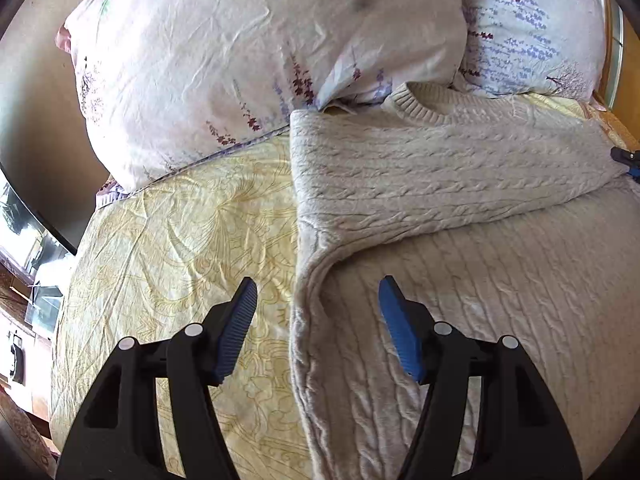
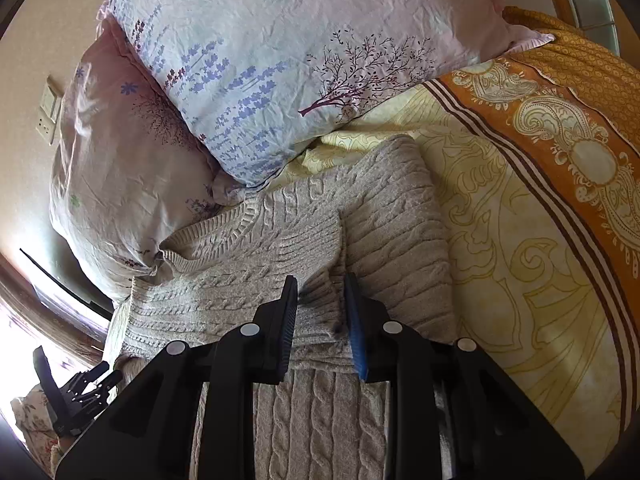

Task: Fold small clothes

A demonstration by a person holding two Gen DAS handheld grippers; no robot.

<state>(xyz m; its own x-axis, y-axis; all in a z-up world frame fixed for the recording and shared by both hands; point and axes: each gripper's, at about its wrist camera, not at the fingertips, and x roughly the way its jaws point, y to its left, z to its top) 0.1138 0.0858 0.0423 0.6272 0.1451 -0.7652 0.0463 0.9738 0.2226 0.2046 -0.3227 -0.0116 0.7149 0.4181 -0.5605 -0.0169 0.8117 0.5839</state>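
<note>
While left tongs (image 1: 318, 284) gape, right tongs (image 2: 320, 280) pinch sweater (image 2: 256, 288).

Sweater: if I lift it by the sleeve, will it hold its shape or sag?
The sweater will probably sag: its folded sleeve already drapes softly. The thick cable knit suggests some weight. The right tongs pinch knit, likely without slipping.

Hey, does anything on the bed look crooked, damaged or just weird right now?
Nothing looks damaged or spilled. The sweater lies part-folded on the bedsheet, its collar pushed up against the pillows. The pillowcases are only creased. The right tool is closed on a sweater fold; the left tool is open.
</note>
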